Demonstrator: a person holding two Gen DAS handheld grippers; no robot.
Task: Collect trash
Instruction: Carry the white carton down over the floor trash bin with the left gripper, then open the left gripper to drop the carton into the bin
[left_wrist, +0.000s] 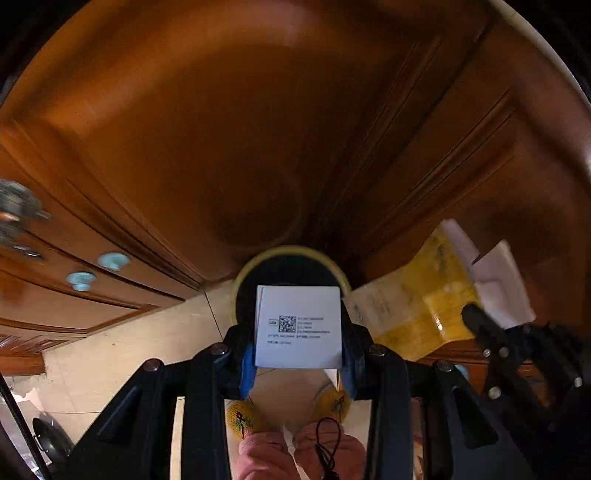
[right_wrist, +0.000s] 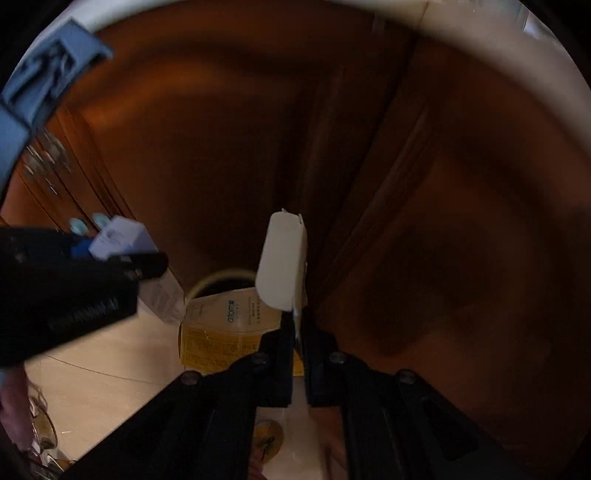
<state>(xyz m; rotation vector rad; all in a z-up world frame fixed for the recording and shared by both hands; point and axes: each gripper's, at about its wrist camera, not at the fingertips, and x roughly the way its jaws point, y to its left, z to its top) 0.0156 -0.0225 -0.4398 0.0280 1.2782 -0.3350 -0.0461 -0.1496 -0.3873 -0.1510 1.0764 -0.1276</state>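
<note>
My left gripper (left_wrist: 298, 354) is shut on a small white box (left_wrist: 298, 326) with a printed QR label, held above the round yellow-rimmed trash bin (left_wrist: 255, 264) on the floor. My right gripper (right_wrist: 295, 354) is shut on the edge of a flattened yellow and white carton (right_wrist: 221, 332) with a white flap (right_wrist: 282, 258) sticking up. The carton (left_wrist: 417, 310) and the right gripper (left_wrist: 491, 332) also show at the right of the left wrist view. The left gripper (right_wrist: 122, 254) with its box (right_wrist: 118, 236) shows at the left of the right wrist view, beside the bin rim (right_wrist: 218, 277).
Brown wooden cabinet doors (left_wrist: 258, 129) stand right behind the bin, with drawers and pale blue knobs (left_wrist: 113, 260) to the left. The floor is beige tile (left_wrist: 129, 343). A black pan (left_wrist: 51, 439) lies at lower left. Yellow slippers (left_wrist: 243, 419) are below.
</note>
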